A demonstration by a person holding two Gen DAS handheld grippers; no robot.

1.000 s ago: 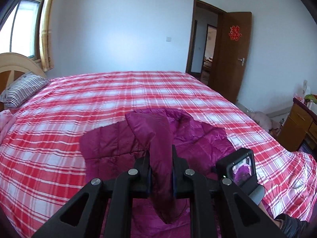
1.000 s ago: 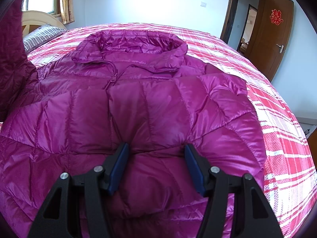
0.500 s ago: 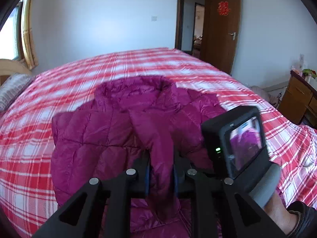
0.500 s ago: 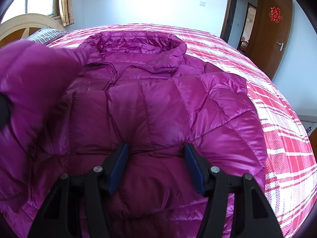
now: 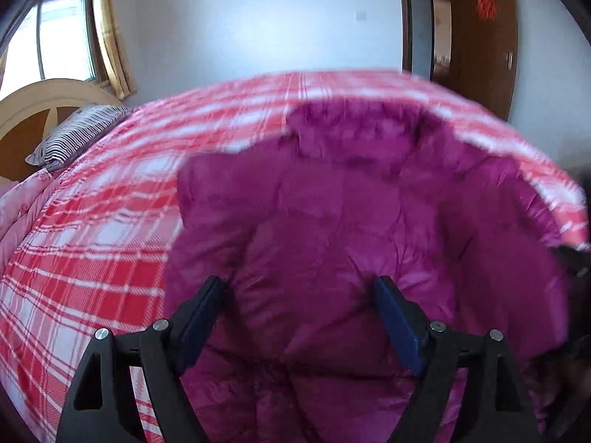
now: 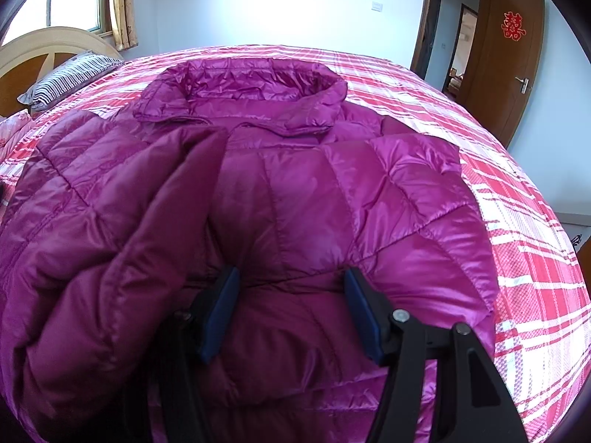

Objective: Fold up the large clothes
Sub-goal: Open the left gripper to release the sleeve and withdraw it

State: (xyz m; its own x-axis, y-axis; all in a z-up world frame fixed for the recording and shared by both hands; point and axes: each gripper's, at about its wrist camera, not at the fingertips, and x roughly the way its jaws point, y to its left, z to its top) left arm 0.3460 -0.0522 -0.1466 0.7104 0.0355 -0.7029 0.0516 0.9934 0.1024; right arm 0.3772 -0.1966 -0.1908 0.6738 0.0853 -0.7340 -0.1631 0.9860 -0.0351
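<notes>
A magenta quilted down jacket (image 6: pixel 295 192) lies front up on the red plaid bed (image 6: pixel 517 258), collar (image 6: pixel 243 92) toward the far side. Its left sleeve (image 6: pixel 110 258) lies folded across the front and drapes over the left finger of my right gripper (image 6: pixel 291 288). The right gripper is open, with its blue pads pressed against the jacket's lower front. My left gripper (image 5: pixel 301 295) is open and empty just above the jacket (image 5: pixel 351 221); this view is blurred by motion.
A striped pillow (image 6: pixel 70 74) and a wooden headboard (image 6: pixel 40 48) are at the far left. An open brown door (image 6: pixel 513 55) is at the right. The bed's plaid cover (image 5: pixel 92 240) spreads left of the jacket.
My left gripper has let go of the sleeve and opened; the sleeve now lies across the jacket front. The left gripper swung toward the jacket. The right gripper has stayed put.
</notes>
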